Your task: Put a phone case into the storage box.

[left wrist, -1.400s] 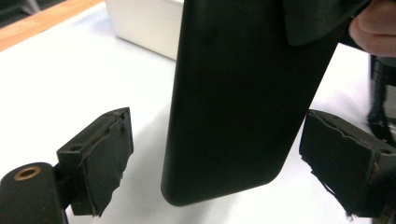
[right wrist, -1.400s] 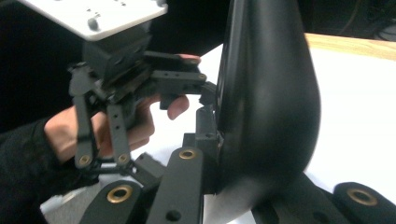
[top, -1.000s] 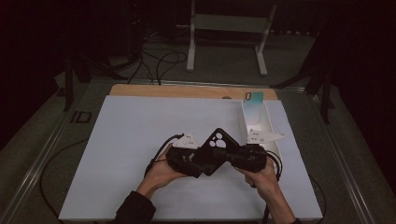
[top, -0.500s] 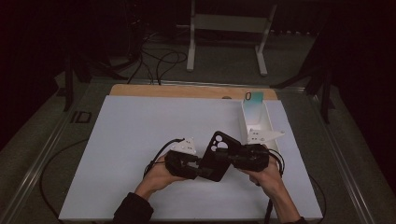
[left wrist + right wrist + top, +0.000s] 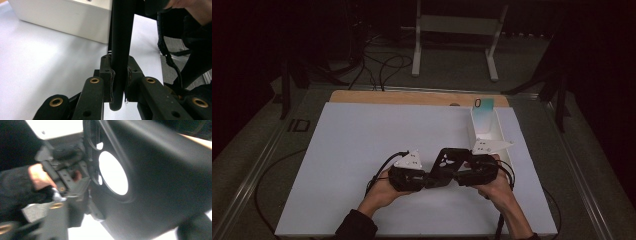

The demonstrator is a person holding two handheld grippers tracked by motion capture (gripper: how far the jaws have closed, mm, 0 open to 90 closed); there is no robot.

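Person: two forearms in dark sleeves come in from the near edge of the table, each hand holding a black gripper over the white table cover [image 5: 362,150].
Left gripper [image 5: 424,178]: held in the left hand, near the front of the cover and pointing toward the right gripper. Its jaws have just been closing and now pinch the thin edge of a black phone case. In the left gripper view the pads [image 5: 111,82] press on both sides of the case's rim.
Right gripper [image 5: 460,176]: held in the right hand, just beside the left gripper and facing it. Its jaws have just been opening. In the right gripper view the picture is blurred and the jaws cannot be made out against the case, so whether they touch it cannot be told.
Phone case [image 5: 447,162]: black, with round camera holes, held up between the two grippers, tilted, above the cover. In the right gripper view a round hole in it shows bright white.
White box [image 5: 489,131]: open, long and narrow, on the cover just behind the right gripper, at the right side.
Card [image 5: 482,104]: pale green, standing at the far end of the box.
Table edge [image 5: 412,97]: a wooden strip shows beyond the cover.
Metal stand [image 5: 457,40]: white, on the floor well behind the table, with dark cables beside it.
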